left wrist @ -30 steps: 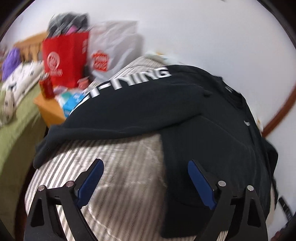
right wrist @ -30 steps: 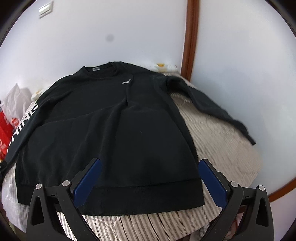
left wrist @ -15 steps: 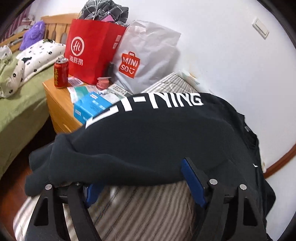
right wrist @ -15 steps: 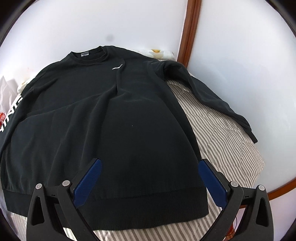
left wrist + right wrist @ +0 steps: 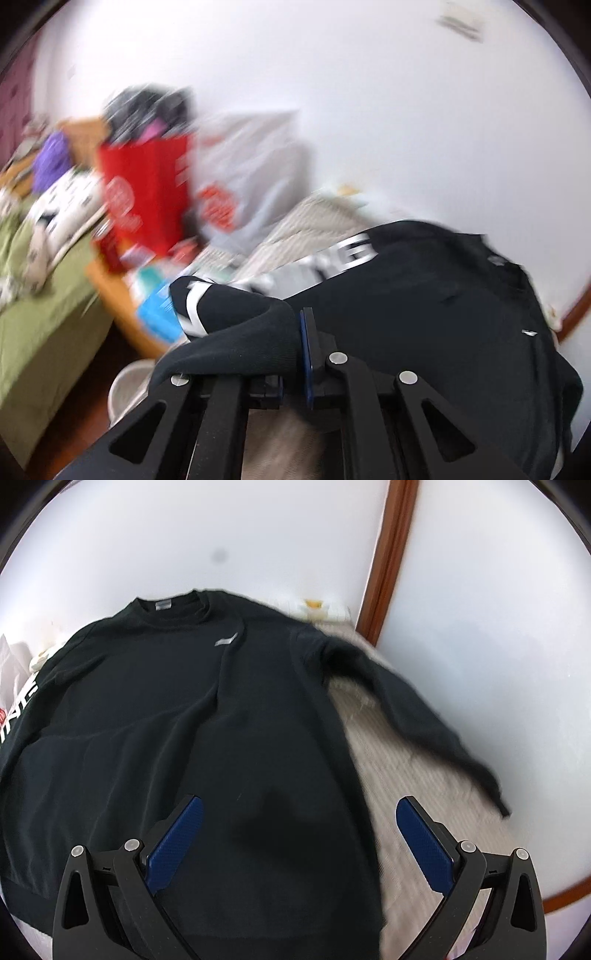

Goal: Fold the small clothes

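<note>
The black long-sleeved cotton sweatshirt (image 5: pixel 192 716) lies face up across the striped grey bedspread (image 5: pixel 413 782), filling the centre of the right wrist view. Low in the left wrist view, the left gripper (image 5: pixel 295 347) is clenched on the lettered sleeve's cuff (image 5: pixel 236 332). The right gripper (image 5: pixel 299 845) hangs released above the hem. The limp, light knit probably sags, so cuffs and ribbed hem look like the best holds.

The sweatshirt (image 5: pixel 192 716) is black with white sleeve lettering; the bedcover (image 5: pixel 417 797) is beige-and-white striped; gripper pads (image 5: pixel 173 849) are blue; one bag (image 5: pixel 147 199) is red
</note>
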Available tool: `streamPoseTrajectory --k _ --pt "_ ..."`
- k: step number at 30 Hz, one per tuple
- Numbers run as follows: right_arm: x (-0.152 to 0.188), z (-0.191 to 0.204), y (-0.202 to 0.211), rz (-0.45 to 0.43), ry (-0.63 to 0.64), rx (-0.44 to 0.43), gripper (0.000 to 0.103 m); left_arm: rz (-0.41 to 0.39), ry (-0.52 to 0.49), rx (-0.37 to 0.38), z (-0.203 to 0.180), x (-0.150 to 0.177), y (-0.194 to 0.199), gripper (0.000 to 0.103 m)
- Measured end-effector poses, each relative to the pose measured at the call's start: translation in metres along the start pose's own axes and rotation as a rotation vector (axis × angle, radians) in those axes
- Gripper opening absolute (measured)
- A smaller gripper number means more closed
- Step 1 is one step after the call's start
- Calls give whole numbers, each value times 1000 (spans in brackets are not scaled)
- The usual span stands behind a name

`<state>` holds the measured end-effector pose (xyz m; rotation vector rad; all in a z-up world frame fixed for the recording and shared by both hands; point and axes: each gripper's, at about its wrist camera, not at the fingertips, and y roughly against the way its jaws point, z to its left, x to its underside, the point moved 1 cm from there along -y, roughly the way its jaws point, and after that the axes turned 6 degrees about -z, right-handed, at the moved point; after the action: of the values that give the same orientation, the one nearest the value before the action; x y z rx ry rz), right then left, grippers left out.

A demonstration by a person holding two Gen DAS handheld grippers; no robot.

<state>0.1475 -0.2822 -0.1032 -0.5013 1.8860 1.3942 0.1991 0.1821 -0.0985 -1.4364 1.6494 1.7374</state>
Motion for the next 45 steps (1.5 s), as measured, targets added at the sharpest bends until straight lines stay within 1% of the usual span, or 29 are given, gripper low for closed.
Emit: streamPoseTrajectory --k 3,4,5,6,9,12,13,15,17,21,23,24,25,26,28,29,32,34,35,39,41,43,45 --pt "-13 -12 -1 -33 17 2 102 -33 -103 81 -58 -19 0 7" --pt "-16 -18 -1 -39 15 0 102 -33 -133 99 -72 -21 -1 7" --pt "-17 -20 -2 -41 12 -2 102 -29 -183 126 -98 -24 -4 7" --pt "-19 -27 -4 -39 7 -11 102 -26 -205 141 -113 -25 -6 7" --pt "-19 -42 -8 -25 -16 -13 102 -14 -270 205 -165 -19 -14 7" --pt "-16 -56 -12 -18 -20 -15 102 10 -321 253 -210 -6 -23 7" --pt "-15 -61 -13 -18 -21 -8 102 30 -335 271 -226 2 -28 7" --pt "-10 -68 -17 -6 -22 2 102 66 -353 294 -243 15 -32 7" --pt "-4 -78 -23 17 -37 3 102 111 -393 317 -263 33 -40 7" --pt "7 -90 -35 51 -54 9 102 168 -447 326 -288 57 -45 7" --pt "9 -93 -38 57 -52 10 102 186 -464 307 -296 66 -45 8" --pt "9 -95 -38 54 -51 11 102 192 -465 301 -296 66 -46 13" --pt "9 -96 -39 50 -51 11 102 207 -463 304 -297 68 -44 26" --pt "8 -94 -39 47 -52 11 102 216 -459 313 -296 69 -42 33" --pt "6 -93 -36 38 -60 4 102 206 -451 340 -292 69 -31 60" --pt "6 -92 -34 35 -61 0 102 184 -455 349 -289 69 -23 64" --pt "2 -80 -27 16 -49 -16 102 139 -472 368 -272 66 5 66" --pt "-2 -68 -21 -2 -34 -33 102 143 -466 377 -258 62 12 69" --pt "-5 -58 -16 -17 -22 -49 102 144 -458 370 -245 60 16 70" --pt "-9 -26 -1 -54 32 -87 102 153 -414 321 -190 52 22 70" --pt "-6 -14 2 -53 70 -94 102 174 -404 258 -155 57 22 70" --pt "4 -11 3 -66 96 -69 101 190 -405 221 -134 65 22 70" --pt "15 -17 0 -54 105 -38 101 217 -427 174 -110 79 23 70"
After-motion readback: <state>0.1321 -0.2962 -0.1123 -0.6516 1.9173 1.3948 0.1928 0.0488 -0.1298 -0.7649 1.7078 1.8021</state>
